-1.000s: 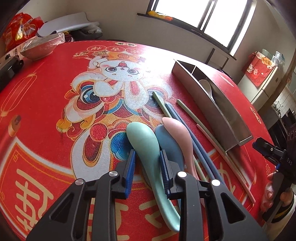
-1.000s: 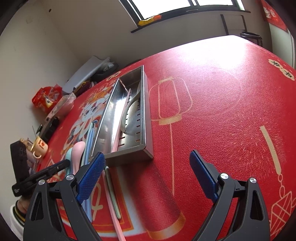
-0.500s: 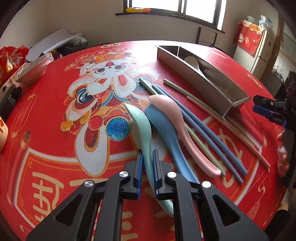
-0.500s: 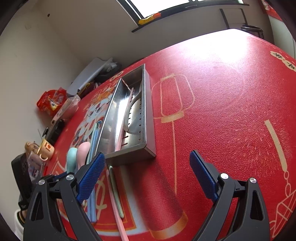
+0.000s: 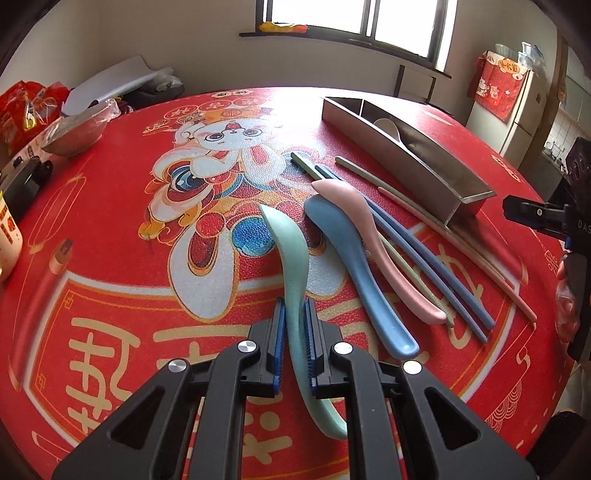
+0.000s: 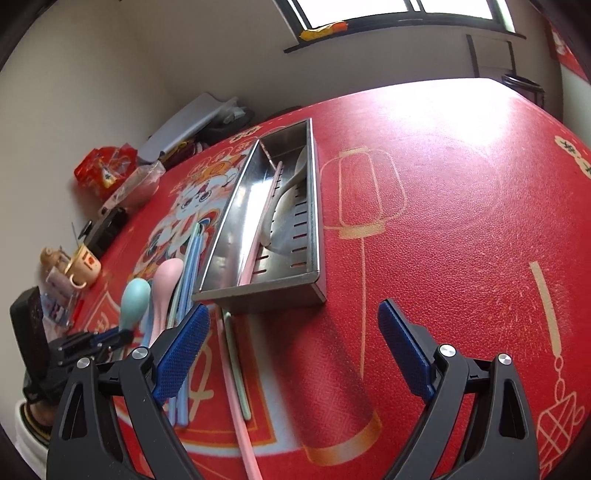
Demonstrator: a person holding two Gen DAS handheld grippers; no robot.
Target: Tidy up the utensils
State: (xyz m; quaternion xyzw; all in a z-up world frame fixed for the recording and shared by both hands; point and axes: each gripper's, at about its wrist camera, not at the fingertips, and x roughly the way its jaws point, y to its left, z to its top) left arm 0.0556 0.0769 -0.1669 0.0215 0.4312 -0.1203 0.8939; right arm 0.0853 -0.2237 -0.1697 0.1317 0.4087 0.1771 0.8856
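Left gripper (image 5: 294, 334) pinched on the green spoon (image 5: 291, 254) handle — spoon not yet trayed. Blue spoon (image 5: 347, 266), pink spoon (image 5: 369, 229) and the chopsticks (image 5: 417, 251) lie loose on the table beside the steel tray (image 6: 317, 206), which holds only a white spoon (image 6: 291, 184) and one pink chopstick (image 6: 264, 210). Right gripper (image 6: 291, 347) spread wide, empty — mostly undone.

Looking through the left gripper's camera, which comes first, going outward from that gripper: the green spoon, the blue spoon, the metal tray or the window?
1. Green spoon: clamped between the left gripper's pads.
2. Blue spoon: on the tablecloth just to the right.
3. Metal tray: farther off, upper right, with a white spoon inside.
4. Window: on the back wall, beyond the table.
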